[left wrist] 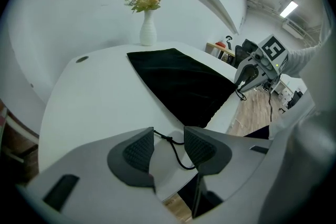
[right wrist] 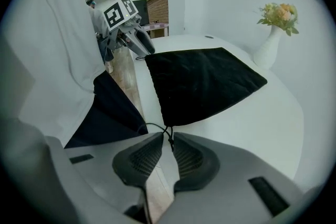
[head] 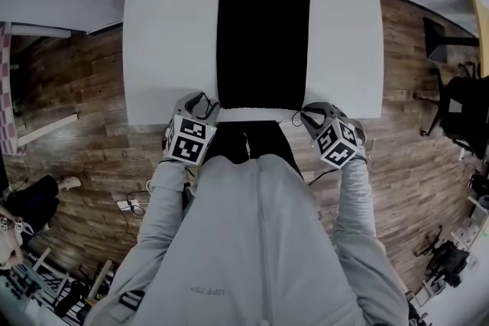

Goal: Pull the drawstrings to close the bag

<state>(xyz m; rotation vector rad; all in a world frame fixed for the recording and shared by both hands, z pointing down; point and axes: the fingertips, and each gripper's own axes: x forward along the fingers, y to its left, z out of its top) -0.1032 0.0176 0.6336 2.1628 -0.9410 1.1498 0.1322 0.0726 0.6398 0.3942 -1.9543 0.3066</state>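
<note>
Flat black fabric drawstring bag [head: 263, 46] at white bench [head: 176, 34] near edge; soft, light (likely slides); grab thin black cords [left wrist: 176, 155] at its corners; left tongs [left wrist: 168, 131] wide round one, right tongs [right wrist: 168, 136] narrow, not yet pinching.

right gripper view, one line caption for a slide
Right gripper straddles the thin black drawstring at the black fabric bag's corner

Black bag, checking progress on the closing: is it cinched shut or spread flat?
Spread flat, not cinched: the black bag lies as a full rectangle on the table, its near edge straight and unpuckered.
</note>
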